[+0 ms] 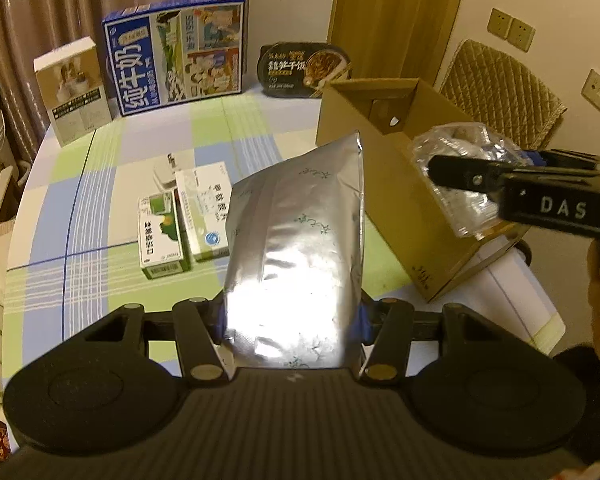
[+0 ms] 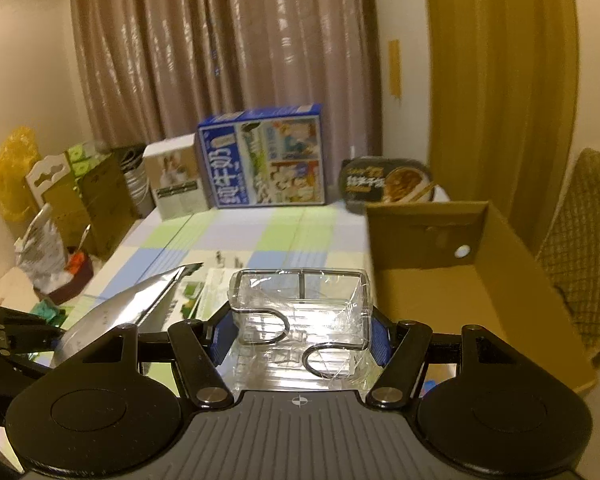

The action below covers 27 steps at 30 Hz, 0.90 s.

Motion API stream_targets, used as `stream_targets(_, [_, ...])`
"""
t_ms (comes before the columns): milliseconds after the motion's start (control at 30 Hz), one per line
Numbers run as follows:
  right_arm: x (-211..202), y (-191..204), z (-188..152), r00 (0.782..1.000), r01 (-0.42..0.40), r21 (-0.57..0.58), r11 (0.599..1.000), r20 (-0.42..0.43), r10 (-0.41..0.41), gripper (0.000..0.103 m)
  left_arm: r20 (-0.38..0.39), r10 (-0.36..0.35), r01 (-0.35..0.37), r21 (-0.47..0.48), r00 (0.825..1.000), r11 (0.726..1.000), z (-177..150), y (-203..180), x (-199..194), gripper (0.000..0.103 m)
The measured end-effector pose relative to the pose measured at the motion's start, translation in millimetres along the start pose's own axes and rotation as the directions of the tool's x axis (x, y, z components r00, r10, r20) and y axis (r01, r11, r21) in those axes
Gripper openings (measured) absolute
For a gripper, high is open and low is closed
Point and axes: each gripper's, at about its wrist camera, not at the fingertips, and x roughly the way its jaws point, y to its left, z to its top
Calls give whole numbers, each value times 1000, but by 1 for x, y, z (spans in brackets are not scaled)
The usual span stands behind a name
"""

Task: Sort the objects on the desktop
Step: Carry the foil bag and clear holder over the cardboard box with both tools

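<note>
My left gripper (image 1: 292,316) is shut on a silver foil pouch (image 1: 296,248) and holds it upright above the checked tablecloth (image 1: 100,200). The pouch also shows in the right wrist view (image 2: 132,304). My right gripper (image 2: 302,332) is shut on a clear plastic-wrapped pack with a wire frame (image 2: 300,312), just left of the open cardboard box (image 2: 480,292). In the left wrist view the right gripper (image 1: 452,168) holds the clear pack (image 1: 460,160) over the box's (image 1: 384,160) near wall. Two green-and-white medicine boxes (image 1: 184,224) lie on the cloth left of the pouch.
A blue milk carton (image 1: 176,52), a white box (image 1: 72,92) and a black instant-meal tray (image 1: 304,68) stand at the table's far edge. A small white object (image 1: 166,172) lies behind the medicine boxes. A padded chair (image 1: 504,92) stands beyond the cardboard box. Bags and boxes (image 2: 60,208) crowd the left side.
</note>
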Motion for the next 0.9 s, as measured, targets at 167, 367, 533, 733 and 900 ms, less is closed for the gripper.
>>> stream_targets(167, [-15,-22,2,999,39,7,999,11,-39,62,11,-12,12,24,1000,1000,8,-14,-5,50])
stream_targets(367, [-31,-58,2,994,104,19,994,16,-104,62,25,-26,25,43,999,999,19,-32,-6,50])
stream_targets(533, [-42,-87,-2,989,148,33,988,14,-149,62,19,-55,54,69,998,996,25,-55,2,50])
stream_targets(733, [-51,-112,-7,982,186,52,981,11,-187,62,1,-92,92,104,996,990,33,-86,16,51])
stream_targets(900, [-52,-130,-10,980,199,63,978,3,-200,62,-9,-123,123,118,992,985,40,-112,28,50])
